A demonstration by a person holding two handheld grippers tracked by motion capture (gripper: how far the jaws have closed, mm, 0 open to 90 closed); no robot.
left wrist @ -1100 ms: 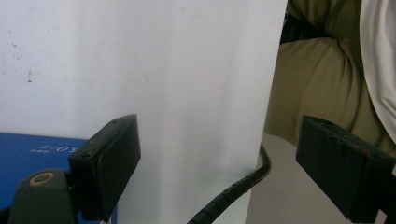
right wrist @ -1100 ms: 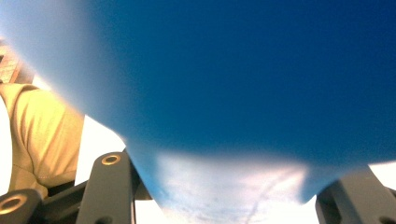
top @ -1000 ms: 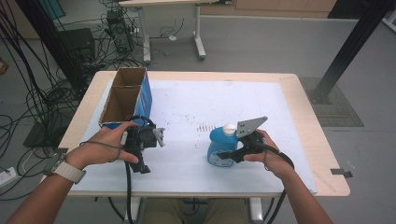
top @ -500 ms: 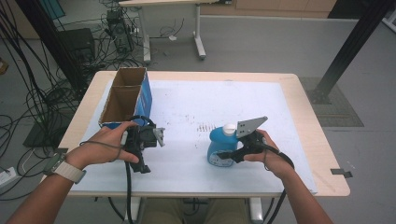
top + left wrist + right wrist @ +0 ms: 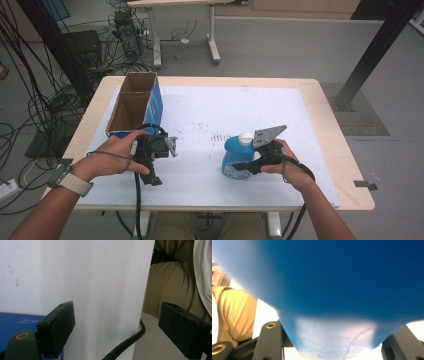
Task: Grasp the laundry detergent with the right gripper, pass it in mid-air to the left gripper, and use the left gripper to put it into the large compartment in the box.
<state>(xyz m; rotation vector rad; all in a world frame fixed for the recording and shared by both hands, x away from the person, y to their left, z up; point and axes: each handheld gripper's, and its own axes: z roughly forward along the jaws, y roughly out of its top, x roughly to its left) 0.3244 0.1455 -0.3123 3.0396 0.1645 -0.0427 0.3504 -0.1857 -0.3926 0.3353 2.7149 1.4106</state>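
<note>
While pinching the blue bottle (image 5: 236, 159) at lower centre-right of the high view, right tool (image 5: 248, 167) clamped on its body, bottle standing on the white surface (image 5: 200, 107). Left tool (image 5: 151, 167) at lower left, jaws spread, nothing between. Farther, upper left: open cardboard box (image 5: 131, 102). Step judged: grasp secured. Next move likely a lift and carry toward the box, keeping the bottle upright.
</note>
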